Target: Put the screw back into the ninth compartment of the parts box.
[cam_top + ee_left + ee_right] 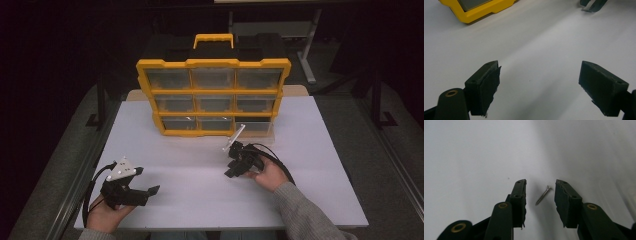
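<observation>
Small silver metal screw (543, 195) lies flat on white table (474, 152) between right gripper's (540, 185) part-open jaws, untouched; left gripper (539, 70) gapes wide, empty; yellow drawer organiser (477, 10) cut off

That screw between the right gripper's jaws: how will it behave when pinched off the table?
The screw looks thin, metal and rigid, so it should not bend. It lies flat on the smooth white table, so it may roll or skid when nudged. The right gripper straddles it; its blunt pads may struggle with something so low.

A white table (310, 150) bears a yellow organizer (214, 97) and a screw (543, 195).
</observation>
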`<state>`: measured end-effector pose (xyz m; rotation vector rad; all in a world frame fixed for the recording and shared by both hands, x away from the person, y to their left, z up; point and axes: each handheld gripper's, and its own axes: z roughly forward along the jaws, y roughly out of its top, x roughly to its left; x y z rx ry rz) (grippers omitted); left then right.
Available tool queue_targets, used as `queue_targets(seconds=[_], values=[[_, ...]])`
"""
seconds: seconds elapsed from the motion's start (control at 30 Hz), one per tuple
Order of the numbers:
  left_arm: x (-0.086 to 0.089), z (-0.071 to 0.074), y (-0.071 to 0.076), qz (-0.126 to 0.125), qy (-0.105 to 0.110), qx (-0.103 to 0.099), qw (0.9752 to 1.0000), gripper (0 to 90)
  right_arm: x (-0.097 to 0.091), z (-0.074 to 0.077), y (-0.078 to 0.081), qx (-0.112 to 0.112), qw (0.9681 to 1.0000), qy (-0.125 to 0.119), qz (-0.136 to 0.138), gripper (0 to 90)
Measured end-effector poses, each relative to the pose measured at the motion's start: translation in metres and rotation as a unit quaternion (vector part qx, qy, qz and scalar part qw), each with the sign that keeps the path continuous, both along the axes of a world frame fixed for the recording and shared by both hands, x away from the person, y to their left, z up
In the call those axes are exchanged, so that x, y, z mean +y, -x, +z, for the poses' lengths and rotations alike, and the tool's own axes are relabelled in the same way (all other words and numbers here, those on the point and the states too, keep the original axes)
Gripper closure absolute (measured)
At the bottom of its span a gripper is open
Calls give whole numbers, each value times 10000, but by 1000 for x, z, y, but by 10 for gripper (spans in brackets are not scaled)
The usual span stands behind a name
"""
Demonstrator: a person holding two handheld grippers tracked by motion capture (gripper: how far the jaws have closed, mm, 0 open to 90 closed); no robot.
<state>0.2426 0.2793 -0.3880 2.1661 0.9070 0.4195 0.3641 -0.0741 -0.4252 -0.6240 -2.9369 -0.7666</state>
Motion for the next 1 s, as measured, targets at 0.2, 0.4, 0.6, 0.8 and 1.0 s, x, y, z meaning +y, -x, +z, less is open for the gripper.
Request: queue_targets(seconds=[0.2,0.4,0.6,0.8,1.0], values=[[0,0,0,-11,-11,-7,10000,164,-2,-3,-3,60,9999,-26,-128,636],[-1,0,0,-41,-45,-14,10000,164,1,-3,1,-192,9997,123,-133,732],[-2,0,0,-17,-31,13,10000,164,4,-3,3,-380,9989,236,-107,783],[-1,0,0,-41,-64,-18,10000,164,4,-3,2,-386,9989,252,-130,834],[-1,-1,0,-32,-47,-13,10000,164,2,-4,0,-311,9992,185,-137,848]])
